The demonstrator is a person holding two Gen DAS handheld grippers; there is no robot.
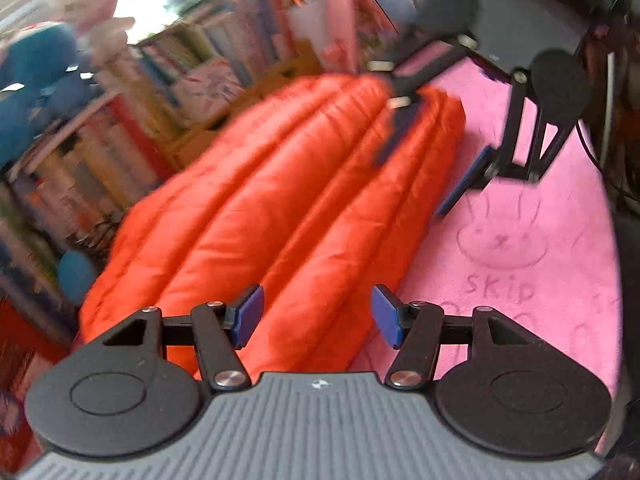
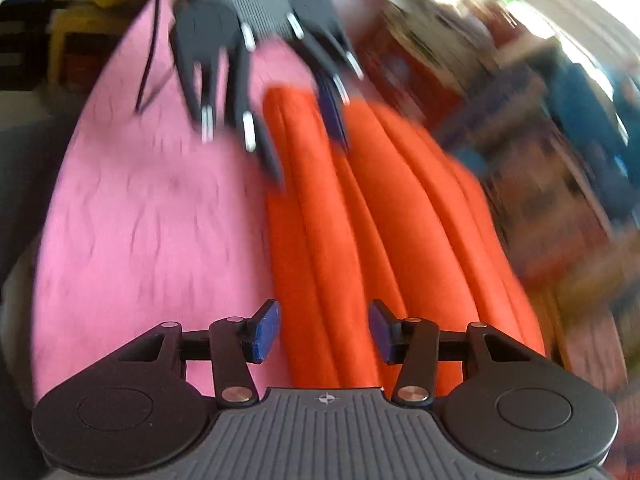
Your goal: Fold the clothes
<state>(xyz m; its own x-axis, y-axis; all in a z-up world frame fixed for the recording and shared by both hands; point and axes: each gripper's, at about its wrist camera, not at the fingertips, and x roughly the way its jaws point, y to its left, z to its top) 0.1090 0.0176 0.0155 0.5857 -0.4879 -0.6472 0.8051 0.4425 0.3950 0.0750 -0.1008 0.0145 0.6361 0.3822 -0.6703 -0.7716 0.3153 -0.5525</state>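
One orange puffer garment (image 1: 280, 200) lies bunched in long padded ridges on the pink blanket (image 1: 540, 240), from 12 down to 6 o'clock in the right wrist view. Folding looks well along, judged from the compact shape; maybe a final fold or tidy remains. Left gripper (image 1: 318, 318) half open, nothing between its blue pads, hovering over the garment's near end. Right gripper (image 2: 322, 330) likewise part open and empty. Heavy motion blur; sleeves, collar and far edge can't be made out. Bookshelf (image 1: 180, 68) at 10 o'clock is smeared.
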